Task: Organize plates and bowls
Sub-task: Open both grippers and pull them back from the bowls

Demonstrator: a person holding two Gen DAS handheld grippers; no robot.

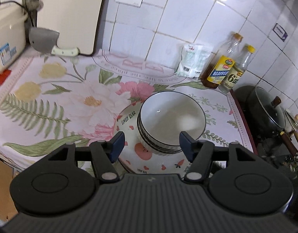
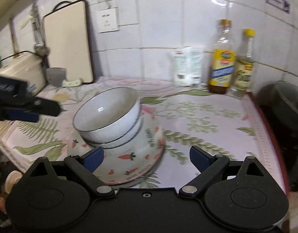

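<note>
A stack of white bowls (image 1: 171, 120) with dark rims sits on patterned plates (image 1: 127, 122) with hearts and carrots, on the floral counter. My left gripper (image 1: 151, 145) is open, hovering above the near side of the stack, holding nothing. In the right wrist view the bowls (image 2: 108, 114) lean slightly on the plates (image 2: 135, 161). My right gripper (image 2: 147, 159) is open and empty just in front of the plates. The left gripper (image 2: 30, 110) shows at the left, above the counter.
Two bottles (image 1: 224, 66) and a white packet (image 1: 191, 61) stand against the tiled wall. A cutting board (image 1: 71, 15), a cleaver (image 1: 44, 40) and a rice cooker (image 1: 7, 36) are at the back left. A lidded wok (image 1: 265, 108) sits on the stove at right.
</note>
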